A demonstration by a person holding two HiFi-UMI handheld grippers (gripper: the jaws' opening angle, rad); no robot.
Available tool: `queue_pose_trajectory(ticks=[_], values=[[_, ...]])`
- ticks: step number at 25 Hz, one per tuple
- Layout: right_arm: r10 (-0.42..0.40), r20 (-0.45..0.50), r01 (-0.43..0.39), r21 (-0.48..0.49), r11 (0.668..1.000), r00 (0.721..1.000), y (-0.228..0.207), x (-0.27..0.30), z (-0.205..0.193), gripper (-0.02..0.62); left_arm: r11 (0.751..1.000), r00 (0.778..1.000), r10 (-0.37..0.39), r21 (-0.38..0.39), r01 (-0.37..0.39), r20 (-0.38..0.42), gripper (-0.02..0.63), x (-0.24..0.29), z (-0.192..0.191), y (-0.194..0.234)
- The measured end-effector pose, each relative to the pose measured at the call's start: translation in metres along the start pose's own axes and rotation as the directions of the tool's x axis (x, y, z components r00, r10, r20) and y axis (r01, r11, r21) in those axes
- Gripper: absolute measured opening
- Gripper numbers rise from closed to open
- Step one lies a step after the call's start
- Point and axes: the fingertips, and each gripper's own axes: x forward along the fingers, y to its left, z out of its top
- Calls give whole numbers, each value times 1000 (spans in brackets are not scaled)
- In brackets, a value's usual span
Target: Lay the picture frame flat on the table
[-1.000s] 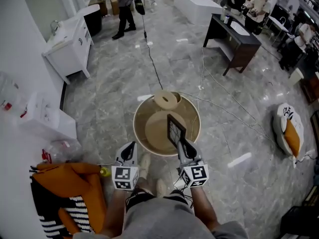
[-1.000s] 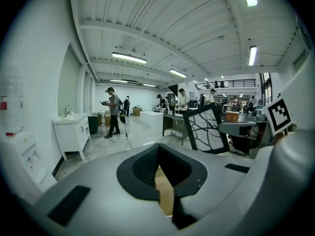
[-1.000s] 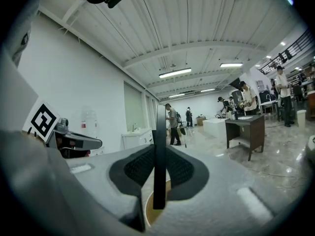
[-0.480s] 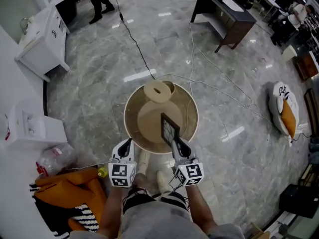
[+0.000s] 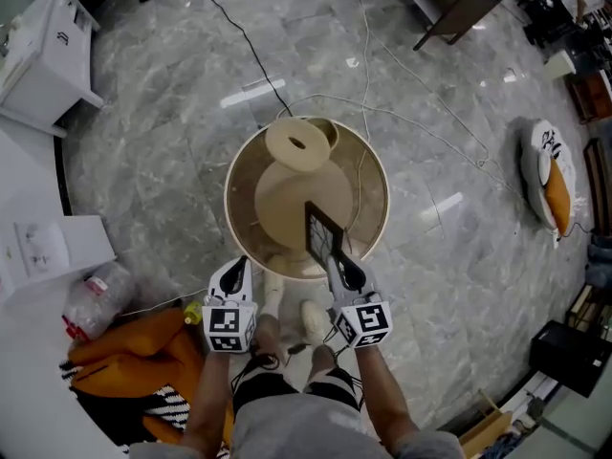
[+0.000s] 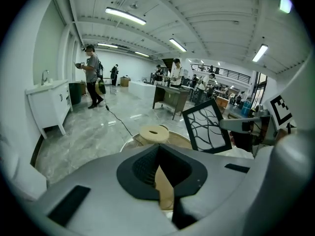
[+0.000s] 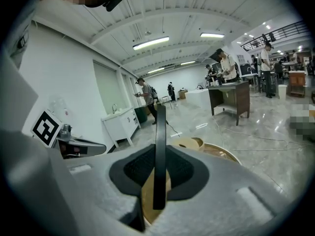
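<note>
My right gripper (image 5: 337, 261) is shut on the lower corner of a black picture frame (image 5: 323, 237). The frame stands upright and edge-on over the near part of the round wooden table (image 5: 235, 226). In the right gripper view the frame (image 7: 159, 146) rises straight up between the jaws. In the left gripper view the frame (image 6: 206, 127) shows its branch-pattern face at the right. My left gripper (image 5: 234, 273) hovers at the table's near-left rim, jaws together, holding nothing.
A thick round wooden disc with a hole (image 5: 297, 144) lies at the table's far edge. Cables (image 5: 382, 113) run over the marble floor. An orange cloth (image 5: 134, 338) and a plastic bag (image 5: 96, 295) lie at left, a cushion (image 5: 553, 185) at right. The person's feet (image 5: 311, 316) are under the table's near edge.
The head view has tilted further down and moved over the table. Both grippers keep their places at the near rim. The frame stays upright in the right gripper.
</note>
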Motion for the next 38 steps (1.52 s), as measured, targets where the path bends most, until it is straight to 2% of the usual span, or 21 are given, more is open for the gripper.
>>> queue_pose_trajectory(ticks=[9,19,29,38], values=[[-40,-91,45,48,998,995,-35,58,-62,64,999,998,-33,3,34,-52,17,78,-31,27],[-66,-190,85,96,992,980,-62,99,-143,66,998,992,-65,-12,64,-107,17,134,-86,43],[-90,-256,127,131,983,962,-85,121,-212,66,996,982,-86,-23,84,-169,17,171,-145,50],[-98,-292,144,141,980,951,-93,130,-246,66,996,974,-92,-39,85,-205,17,180,-172,49]])
